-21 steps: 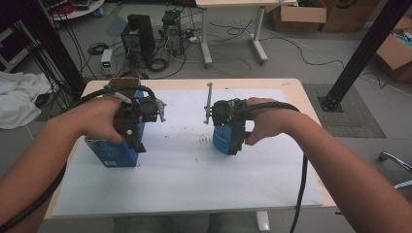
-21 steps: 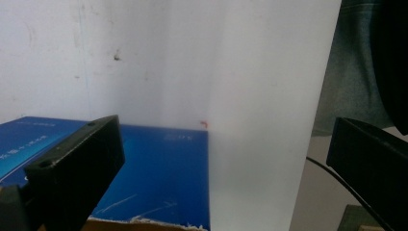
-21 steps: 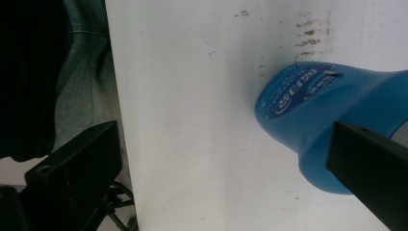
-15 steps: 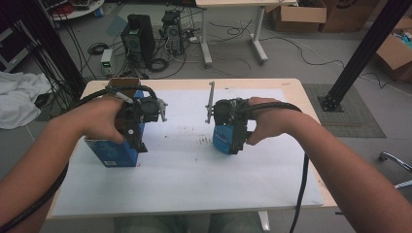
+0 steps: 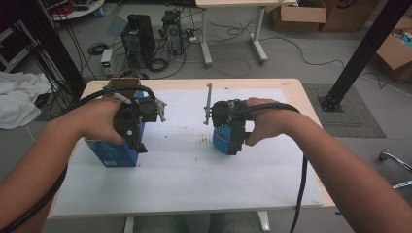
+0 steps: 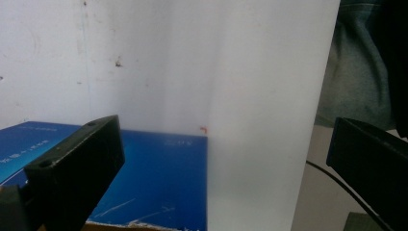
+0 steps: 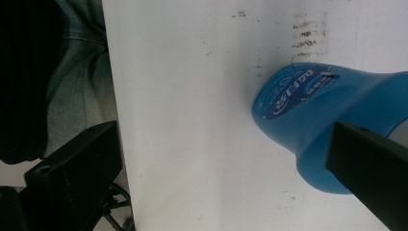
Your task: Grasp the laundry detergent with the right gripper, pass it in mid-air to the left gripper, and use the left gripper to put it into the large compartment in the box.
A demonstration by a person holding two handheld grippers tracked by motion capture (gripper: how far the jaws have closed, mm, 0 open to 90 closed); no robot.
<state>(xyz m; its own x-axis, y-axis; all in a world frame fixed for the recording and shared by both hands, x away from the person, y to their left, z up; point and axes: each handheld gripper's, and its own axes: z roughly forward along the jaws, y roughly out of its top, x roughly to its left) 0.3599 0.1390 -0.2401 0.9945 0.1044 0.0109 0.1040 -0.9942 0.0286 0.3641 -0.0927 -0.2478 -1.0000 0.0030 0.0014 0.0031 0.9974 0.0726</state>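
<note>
A white sheet is spread over the table. On its left part a box is stood, with the left gripper held directly over it. To the right, well apart from the box, a bottle is placed near the sheet's middle, and the right gripper is positioned just above it. A patch of small marks is found on the sheet just left of the bottle.

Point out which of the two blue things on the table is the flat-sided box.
The blue box under the left gripper: straight edges, flat faces. The blue bottle is rounded.
</note>
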